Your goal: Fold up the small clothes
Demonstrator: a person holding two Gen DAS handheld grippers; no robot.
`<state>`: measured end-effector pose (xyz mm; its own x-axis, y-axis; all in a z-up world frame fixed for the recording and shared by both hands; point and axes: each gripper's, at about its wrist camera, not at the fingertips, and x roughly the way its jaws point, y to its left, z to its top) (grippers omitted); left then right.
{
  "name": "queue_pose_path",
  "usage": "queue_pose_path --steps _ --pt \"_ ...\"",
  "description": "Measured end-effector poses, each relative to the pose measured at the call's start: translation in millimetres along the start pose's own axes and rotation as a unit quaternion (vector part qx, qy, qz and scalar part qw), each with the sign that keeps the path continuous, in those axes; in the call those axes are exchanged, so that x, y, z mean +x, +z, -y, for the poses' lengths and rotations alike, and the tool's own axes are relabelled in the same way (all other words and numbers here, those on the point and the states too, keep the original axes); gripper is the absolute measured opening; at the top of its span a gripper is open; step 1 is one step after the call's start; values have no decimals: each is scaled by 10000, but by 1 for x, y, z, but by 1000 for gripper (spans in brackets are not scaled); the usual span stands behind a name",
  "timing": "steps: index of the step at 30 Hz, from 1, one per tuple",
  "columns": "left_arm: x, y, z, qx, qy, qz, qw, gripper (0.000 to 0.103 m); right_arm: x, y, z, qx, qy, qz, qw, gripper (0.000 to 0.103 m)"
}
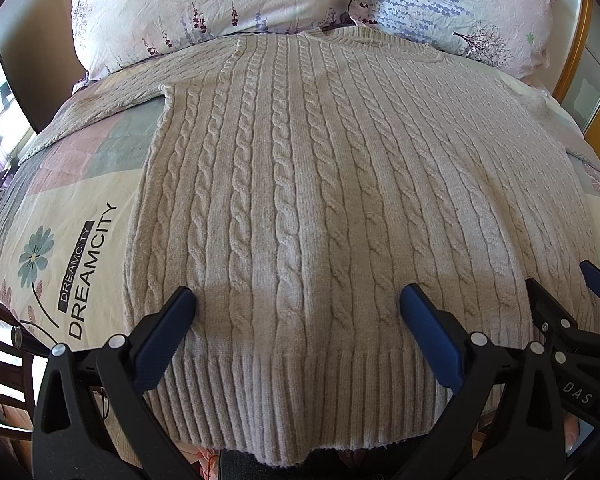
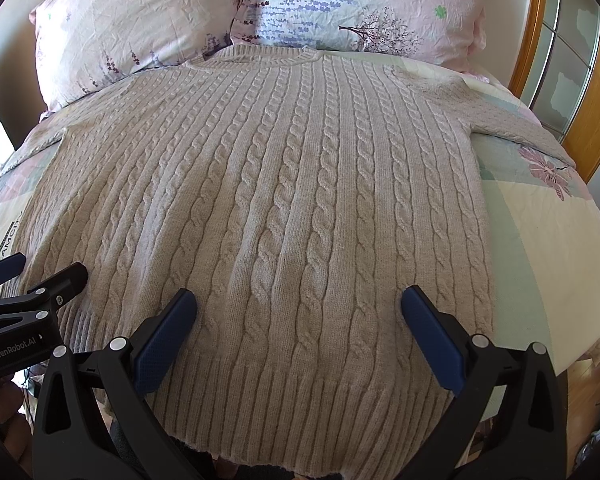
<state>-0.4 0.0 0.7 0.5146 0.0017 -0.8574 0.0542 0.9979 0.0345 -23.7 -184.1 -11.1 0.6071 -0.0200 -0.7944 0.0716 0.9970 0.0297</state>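
Note:
A beige cable-knit sweater (image 1: 320,184) lies flat and spread out on the bed, collar toward the pillows, ribbed hem toward me; it also shows in the right wrist view (image 2: 284,200). Its sleeves stretch out to both sides. My left gripper (image 1: 298,300) is open and empty, hovering over the hem's left half. My right gripper (image 2: 299,300) is open and empty over the hem's right half. The right gripper also shows at the right edge of the left wrist view (image 1: 568,284), and the left gripper at the left edge of the right wrist view (image 2: 40,270).
The bed has a patchwork floral cover (image 1: 72,240) printed "DREAMCITY". Two floral pillows (image 1: 204,4) (image 2: 364,4) lie at the head. A wooden-framed cabinet (image 2: 572,80) stands at the right. A dark wooden chair (image 1: 4,392) stands at the lower left.

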Motion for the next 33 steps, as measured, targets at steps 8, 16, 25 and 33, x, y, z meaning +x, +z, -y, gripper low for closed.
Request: queue_pose_path --steps 8,16,25,33 --pt "0 0 0 -1 1 5 10000 101 1 1 3 -5 0 -4 10000 102" --pt "0 1 -1 -14 1 0 10000 101 -2 -2 1 -44 19 144 9999 102" --pt "3 10 -1 161 -84 -134 9997 101 -15 19 49 1 877 506 9949 102" --pt "-9 41 -40 -131 -1064 381 9935 101 -6 89 320 3996 516 1055 9091 71"
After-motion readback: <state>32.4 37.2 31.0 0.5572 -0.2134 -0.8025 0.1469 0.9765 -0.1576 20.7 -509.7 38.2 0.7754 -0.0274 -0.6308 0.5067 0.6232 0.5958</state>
